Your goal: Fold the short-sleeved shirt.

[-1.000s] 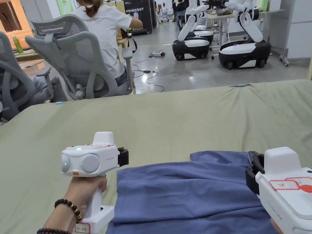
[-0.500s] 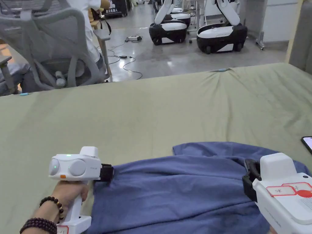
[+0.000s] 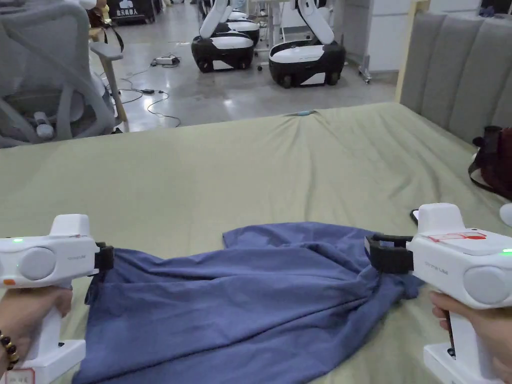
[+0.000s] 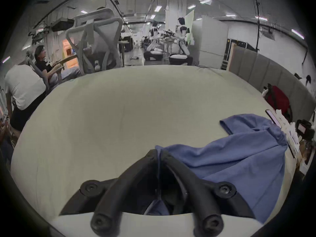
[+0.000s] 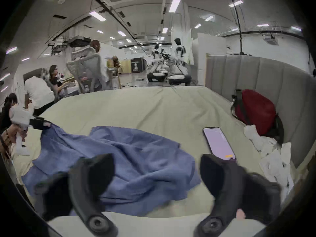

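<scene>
A large open robotics lab or workspace, with a bare polished concrete floor (image 3: 240,95), rows of ceiling strip lights (image 5: 174,5) and exposed ducting overhead. Well beyond the handheld tools, past the far edge of a bed covered in an olive-green sheet (image 3: 250,170), stand two wheeled robots (image 3: 306,55) with white arms on black-and-white bases, with cables (image 3: 150,102) trailing on the floor near them. Off to the tools' left, people sit at desks in grey mesh office chairs (image 4: 97,40), and to the right rises a grey padded headboard (image 3: 450,65).
</scene>
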Demonstrator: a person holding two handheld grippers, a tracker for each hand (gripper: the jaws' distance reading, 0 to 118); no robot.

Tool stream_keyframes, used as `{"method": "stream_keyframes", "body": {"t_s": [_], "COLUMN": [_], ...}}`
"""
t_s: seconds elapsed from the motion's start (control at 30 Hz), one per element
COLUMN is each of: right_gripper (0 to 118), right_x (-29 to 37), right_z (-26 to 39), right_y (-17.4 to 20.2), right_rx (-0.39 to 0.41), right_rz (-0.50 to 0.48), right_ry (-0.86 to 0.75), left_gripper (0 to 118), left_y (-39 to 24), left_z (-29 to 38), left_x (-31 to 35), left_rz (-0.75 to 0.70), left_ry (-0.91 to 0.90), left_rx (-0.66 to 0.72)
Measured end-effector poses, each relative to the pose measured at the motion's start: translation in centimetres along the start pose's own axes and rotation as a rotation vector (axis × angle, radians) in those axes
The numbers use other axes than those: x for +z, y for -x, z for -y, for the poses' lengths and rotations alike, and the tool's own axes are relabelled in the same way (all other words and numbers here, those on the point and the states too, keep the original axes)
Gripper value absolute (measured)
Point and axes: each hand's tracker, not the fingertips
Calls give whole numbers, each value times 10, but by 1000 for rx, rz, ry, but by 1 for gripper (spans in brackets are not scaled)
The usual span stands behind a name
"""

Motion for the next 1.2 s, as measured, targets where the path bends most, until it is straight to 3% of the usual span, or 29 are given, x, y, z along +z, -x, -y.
{"method": "stream_keyframes", "body": {"t_s": [0.1,0.17,0.33,0.43,0.53,0.57,0.6,0.67,0.7,0.73,0.77,0.83,0.87,1.0,1.2], "right_gripper": [118,112,107,101,78,77,77,64,52,25,11,11,11,11,11], "right_x": [-12,-19,-41,-58,-82,-88,-92,-90,-89,-88,-88,-89,-86,-72,-50], "right_z": [4,10,31,40,43,42,41,37,35,35,33,30,28,-10,-133], "right_y": [-28,-40,-44,-41,-34,-30,-27,-21,-18,-15,-12,-4,-2,4,32], "right_rx": [-90,-125,-52,-44,-56,-46,-16,42,66,77,84,99,157,92,115], "right_rz": [26,42,92,58,-23,6,24,10,5,-41,-71,-45,-26,-58,-119], "right_ry": [86,145,299,361,376,381,372,361,359,347,352,357,350,192,-40], "left_gripper": [2,2,2,2,2,2,2,2,2,2,2,2,2,2,2], "left_y": [-2,-3,-5,-4,-3,-3,-3,-3,-3,-3,-3,-3,-2,4,6], "left_z": [-4,-4,-3,0,0,0,0,0,0,0,0,-1,-4,-25,-103], "left_x": [4,1,-5,-10,-14,-14,-14,-15,-15,-16,-16,-14,-11,12,72], "left_rz": [11,20,7,8,14,15,15,15,14,12,11,23,40,50,53], "left_ry": [-18,-27,-13,-6,4,4,3,1,0,1,2,1,-3,-87,-287], "left_rx": [32,48,45,41,56,63,64,60,53,49,49,76,108,138,169]}}
